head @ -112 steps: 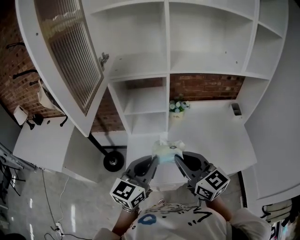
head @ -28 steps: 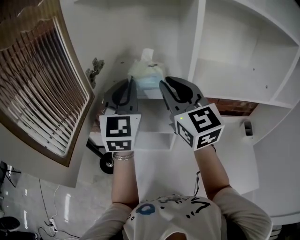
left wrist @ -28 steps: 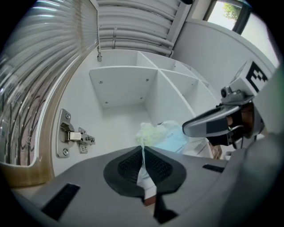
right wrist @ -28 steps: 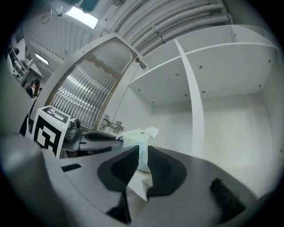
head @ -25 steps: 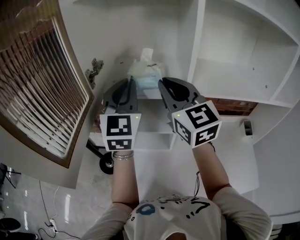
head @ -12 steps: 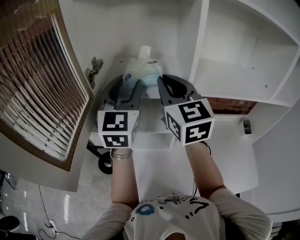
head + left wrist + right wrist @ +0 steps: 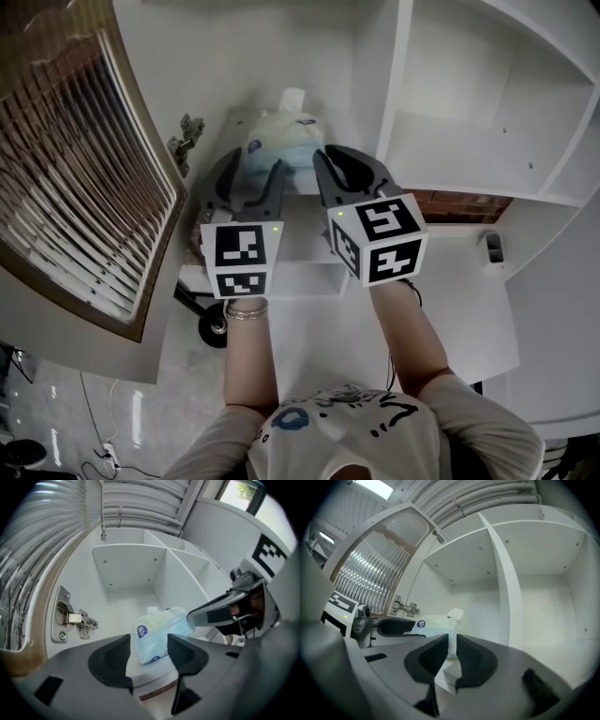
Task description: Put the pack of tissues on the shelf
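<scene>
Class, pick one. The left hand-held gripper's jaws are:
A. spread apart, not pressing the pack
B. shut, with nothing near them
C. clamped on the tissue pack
A: the left hand-held gripper has just been opening its jaws, and the pack of tissues lies just ahead of their pads, not pressed between them.

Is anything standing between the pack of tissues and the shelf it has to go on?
Nothing visible does. The pack of tissues already sits on the shelf floor. The left gripper has just been opening its jaws, which stand apart without pressing the pack; the right gripper pinches its edge.
</scene>
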Tool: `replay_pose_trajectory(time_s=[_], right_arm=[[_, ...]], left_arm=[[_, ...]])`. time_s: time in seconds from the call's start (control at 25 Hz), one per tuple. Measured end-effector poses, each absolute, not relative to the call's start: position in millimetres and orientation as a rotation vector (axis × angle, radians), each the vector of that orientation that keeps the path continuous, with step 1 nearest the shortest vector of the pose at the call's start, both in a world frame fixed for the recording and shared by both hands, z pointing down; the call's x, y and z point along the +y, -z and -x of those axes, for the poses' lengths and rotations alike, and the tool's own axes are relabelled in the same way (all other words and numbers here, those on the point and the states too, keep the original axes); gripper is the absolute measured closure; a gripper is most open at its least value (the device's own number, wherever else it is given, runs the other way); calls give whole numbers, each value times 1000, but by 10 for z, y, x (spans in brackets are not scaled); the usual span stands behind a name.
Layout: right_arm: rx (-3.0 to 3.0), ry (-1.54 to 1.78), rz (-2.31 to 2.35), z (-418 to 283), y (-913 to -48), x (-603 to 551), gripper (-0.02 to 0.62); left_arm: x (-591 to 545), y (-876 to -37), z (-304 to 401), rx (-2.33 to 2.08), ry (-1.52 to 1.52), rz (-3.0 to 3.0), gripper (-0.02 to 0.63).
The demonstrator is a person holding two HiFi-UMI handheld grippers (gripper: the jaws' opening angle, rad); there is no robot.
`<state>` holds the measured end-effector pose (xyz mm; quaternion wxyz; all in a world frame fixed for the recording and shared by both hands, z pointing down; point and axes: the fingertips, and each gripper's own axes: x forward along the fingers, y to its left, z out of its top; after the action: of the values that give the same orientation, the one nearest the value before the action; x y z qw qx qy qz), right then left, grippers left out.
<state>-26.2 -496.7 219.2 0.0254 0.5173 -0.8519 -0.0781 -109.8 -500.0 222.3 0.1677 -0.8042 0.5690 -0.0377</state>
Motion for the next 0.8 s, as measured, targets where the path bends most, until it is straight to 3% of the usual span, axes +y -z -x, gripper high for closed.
replay_pose_trajectory(time_s=[0.12,0.2,0.48,0.6,0.72,0.8], right_arm=[[-2648,219,-1619,216,-2181,-4965,544],[-2656,220,-1601,234,-2192,-4949,495],[-2697,274,-1572,209,-2195,-4815,489],[-2713,288,-1553,211,-2211,-4745,491],[-2717,302,-1536,205,-2237,-4668,491],[-2731,285,-1519,206,-2278,-4625,494]], left_arm=[[-4962,-2227,1139,1659,131,2200,370],[-4923,-2222,1165,1679,158,2131,370],[-4774,-2235,1157,1670,126,2149,382],[-4713,-2242,1117,1649,105,2190,435],[-4644,-2275,1069,1623,114,2228,535],[-4604,-2315,1031,1602,123,2258,555]])
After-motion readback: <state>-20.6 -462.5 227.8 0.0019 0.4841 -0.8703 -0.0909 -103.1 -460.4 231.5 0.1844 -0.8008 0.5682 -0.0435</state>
